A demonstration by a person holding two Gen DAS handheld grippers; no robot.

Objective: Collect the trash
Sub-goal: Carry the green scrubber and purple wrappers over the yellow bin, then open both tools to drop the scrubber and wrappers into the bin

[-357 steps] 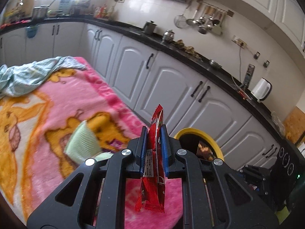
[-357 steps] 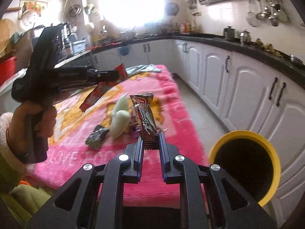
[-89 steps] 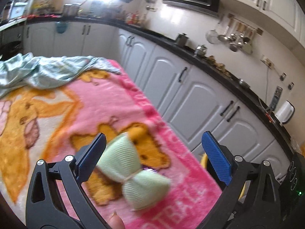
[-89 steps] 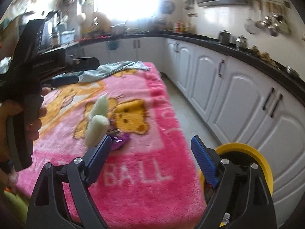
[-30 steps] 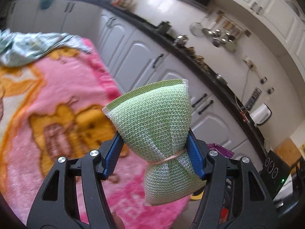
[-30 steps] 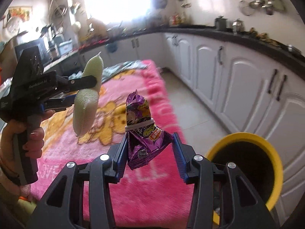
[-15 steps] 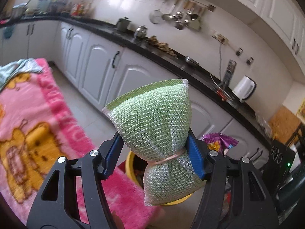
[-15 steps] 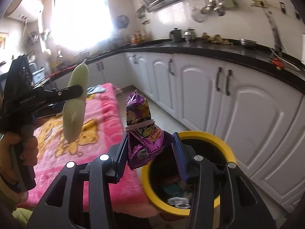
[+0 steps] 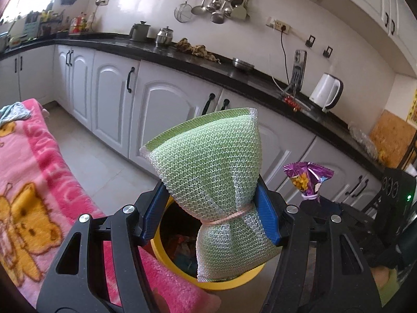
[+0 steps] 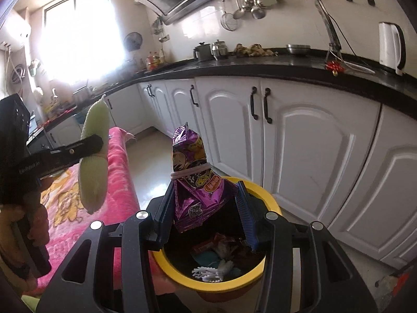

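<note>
The round yellow-rimmed trash bin (image 10: 271,198) stands on the floor just beside the pink blanket-covered bench (image 10: 122,195), already holding wrappers and scraps. The right gripper (image 10: 206,208) clamps a crinkled purple foil snack packet tied with a rubber band (image 10: 194,182), long axis upright, directly above the bin's mouth, so letting go should drop it inside. The left gripper (image 9: 212,212) pinches a pale green mesh scouring pad cinched at its waist by a band (image 9: 216,182), also upright; seen from the right wrist it hangs over the bench edge, to the bin's side, so the right hand looks nearer the bin
</note>
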